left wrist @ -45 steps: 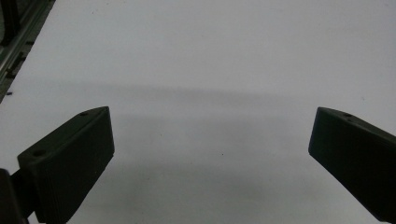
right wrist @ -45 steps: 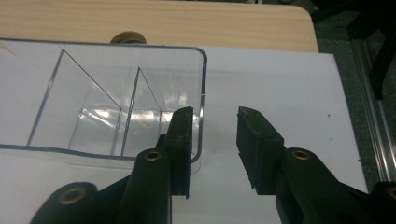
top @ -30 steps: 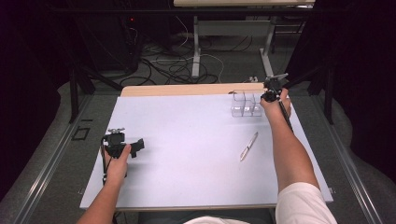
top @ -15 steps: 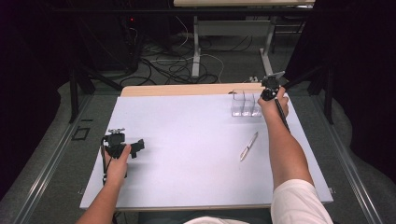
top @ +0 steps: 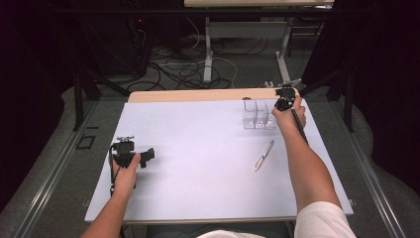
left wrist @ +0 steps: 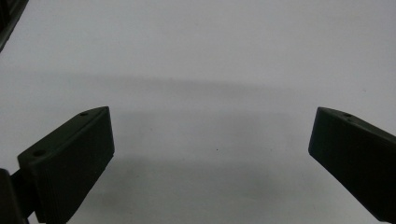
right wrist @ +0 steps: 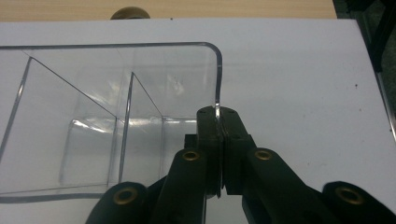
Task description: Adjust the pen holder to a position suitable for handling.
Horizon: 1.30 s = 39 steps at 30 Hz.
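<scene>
Right gripper (right wrist: 218,112) pinches the side wall of a clear plastic organizer (top: 258,115) at the far right of the table (top: 198,129).

In the right gripper view the jaws are pressed together on the thin right-hand wall of the organizer, one jaw inside and one outside; the box has upright dividers and stands on the white table near its wooden far edge. A pen (top: 263,155) lies on the table nearer the person, well apart from the box. The left gripper (top: 143,156) rests at the left side, its jaws spread wide over bare white table with nothing between them.
</scene>
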### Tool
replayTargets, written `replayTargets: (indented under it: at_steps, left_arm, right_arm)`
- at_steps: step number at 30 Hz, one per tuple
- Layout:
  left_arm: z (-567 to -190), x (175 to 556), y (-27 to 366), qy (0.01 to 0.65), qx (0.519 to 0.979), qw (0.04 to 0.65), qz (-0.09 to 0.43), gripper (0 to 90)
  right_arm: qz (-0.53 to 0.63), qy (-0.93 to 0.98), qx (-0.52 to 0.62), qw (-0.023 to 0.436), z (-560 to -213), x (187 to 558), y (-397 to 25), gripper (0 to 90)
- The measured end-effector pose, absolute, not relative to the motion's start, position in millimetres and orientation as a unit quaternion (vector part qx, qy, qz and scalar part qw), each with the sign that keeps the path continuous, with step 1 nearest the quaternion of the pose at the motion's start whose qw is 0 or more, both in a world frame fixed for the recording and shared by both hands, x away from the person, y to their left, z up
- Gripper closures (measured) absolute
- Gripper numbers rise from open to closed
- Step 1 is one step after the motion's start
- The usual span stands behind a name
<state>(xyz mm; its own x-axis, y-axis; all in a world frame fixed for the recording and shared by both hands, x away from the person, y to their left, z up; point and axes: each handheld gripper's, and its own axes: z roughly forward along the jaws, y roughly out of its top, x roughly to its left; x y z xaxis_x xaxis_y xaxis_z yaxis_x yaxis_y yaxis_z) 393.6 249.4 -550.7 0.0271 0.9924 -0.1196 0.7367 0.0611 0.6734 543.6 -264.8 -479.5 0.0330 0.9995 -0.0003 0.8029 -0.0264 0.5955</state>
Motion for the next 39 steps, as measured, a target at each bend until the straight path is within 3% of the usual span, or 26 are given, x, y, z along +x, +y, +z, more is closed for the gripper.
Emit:
replayTargets:
  at_steps: [31, 39]
  left_arm:
    - [-550.4, 394.5, 244.5, 0.658, 0.658, 0.297, 0.213, 0.2]
    - [-550.2, 394.2, 244.0, 0.658, 0.657, 0.298, 0.214, 0.1]
  right_arm:
    - [0.235, 0.662, 0.685, 0.195, -483.0, 500.4, -257.5, 87.2]
    - [0.279, 0.646, 0.696, 0.145, -479.8, 499.1, -268.7, 76.8]
